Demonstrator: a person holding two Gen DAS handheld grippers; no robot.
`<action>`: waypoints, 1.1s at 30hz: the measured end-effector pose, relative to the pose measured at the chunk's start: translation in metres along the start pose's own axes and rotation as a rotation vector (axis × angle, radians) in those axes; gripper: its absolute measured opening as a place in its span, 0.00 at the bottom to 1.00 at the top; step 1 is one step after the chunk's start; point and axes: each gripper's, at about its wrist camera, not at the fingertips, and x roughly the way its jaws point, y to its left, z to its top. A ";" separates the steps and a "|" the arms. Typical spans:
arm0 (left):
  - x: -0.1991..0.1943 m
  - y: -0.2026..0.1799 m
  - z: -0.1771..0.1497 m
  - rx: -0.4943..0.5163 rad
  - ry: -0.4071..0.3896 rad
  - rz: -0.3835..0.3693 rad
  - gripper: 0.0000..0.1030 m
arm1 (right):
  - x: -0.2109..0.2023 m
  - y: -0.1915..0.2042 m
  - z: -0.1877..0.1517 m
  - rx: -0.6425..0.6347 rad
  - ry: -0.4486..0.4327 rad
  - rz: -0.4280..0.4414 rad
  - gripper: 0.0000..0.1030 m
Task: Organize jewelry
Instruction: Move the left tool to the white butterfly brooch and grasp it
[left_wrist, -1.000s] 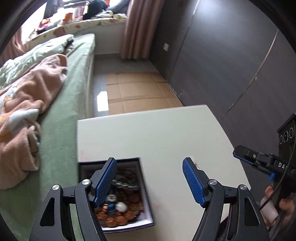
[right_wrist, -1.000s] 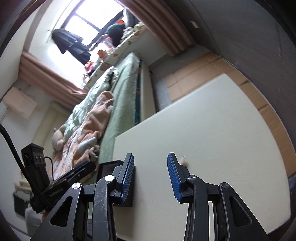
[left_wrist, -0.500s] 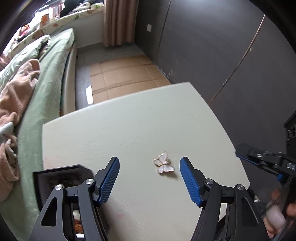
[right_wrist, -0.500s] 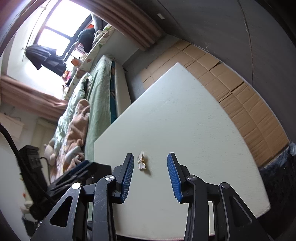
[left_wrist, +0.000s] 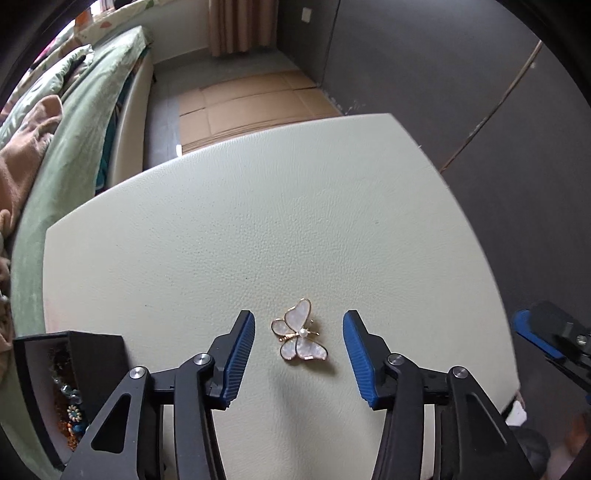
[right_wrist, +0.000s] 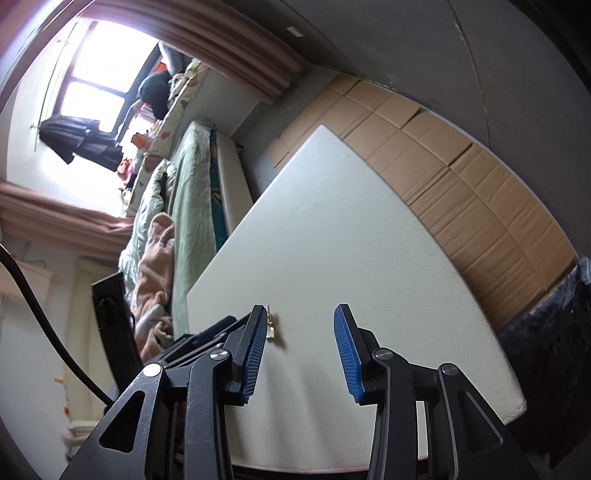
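left claw (left_wrist: 299, 345) closing around the untouched butterfly brooch (left_wrist: 300, 336); black box (left_wrist: 55, 384), perhaps beads inside, lies left.

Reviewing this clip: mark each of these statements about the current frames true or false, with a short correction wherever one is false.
1. The butterfly brooch lies flat on the table. True.
2. The left gripper already pinches the brooch. False: its jaws are closing, the brooch lies between them untouched.
3. The black jewelry box stands open with beaded pieces inside. True.
4. The right gripper holds a necklace. False: it is empty.
5. The brooch is blue. False: white wings, gold rim.
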 end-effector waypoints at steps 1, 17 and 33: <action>0.003 -0.001 0.001 -0.002 0.005 0.013 0.49 | -0.001 -0.002 0.001 0.009 -0.001 0.005 0.38; 0.007 0.004 -0.005 -0.021 0.035 0.029 0.20 | -0.003 -0.010 0.002 0.024 0.003 0.019 0.38; -0.012 0.030 0.003 -0.070 0.012 0.004 0.08 | 0.011 0.003 -0.003 -0.013 0.026 -0.002 0.38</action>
